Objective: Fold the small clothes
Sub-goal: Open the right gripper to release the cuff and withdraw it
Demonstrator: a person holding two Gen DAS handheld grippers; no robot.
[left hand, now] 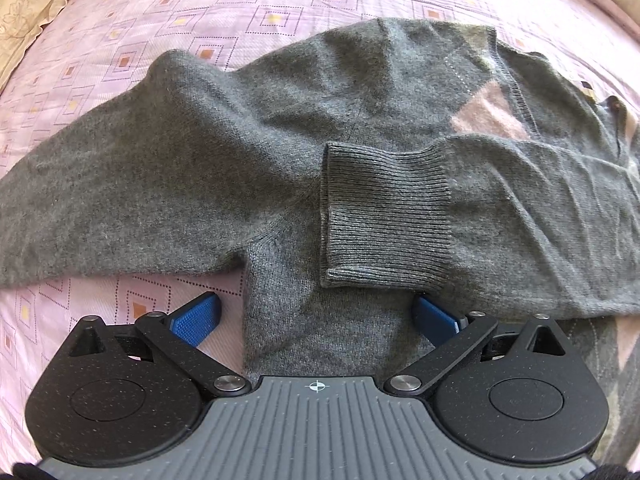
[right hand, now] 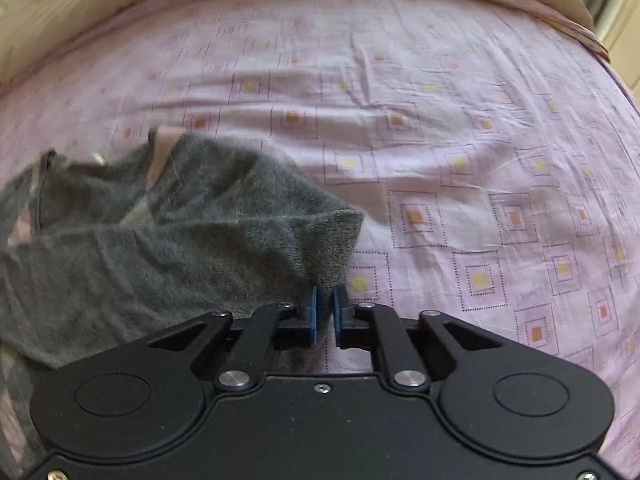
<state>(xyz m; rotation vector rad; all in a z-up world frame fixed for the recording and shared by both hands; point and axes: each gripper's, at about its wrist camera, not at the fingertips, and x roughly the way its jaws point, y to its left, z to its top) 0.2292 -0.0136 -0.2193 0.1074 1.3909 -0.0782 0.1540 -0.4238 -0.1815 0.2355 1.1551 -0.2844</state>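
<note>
Grey sweater (left hand: 248, 152) lying on pink bedsheet (left hand: 280, 8), left gripper (left hand: 316, 316) hovering spread wide over its side, right gripper (right hand: 325, 316) pinching a sweater edge.

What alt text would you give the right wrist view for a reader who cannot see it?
The right gripper, its blue pads nearly closed, pinches a corner of a grey knit sweater and lifts it off a pink patterned bedsheet. The sweater trails away to the left, slightly blurred, and a cream edge borders the far side of the bed.
</note>
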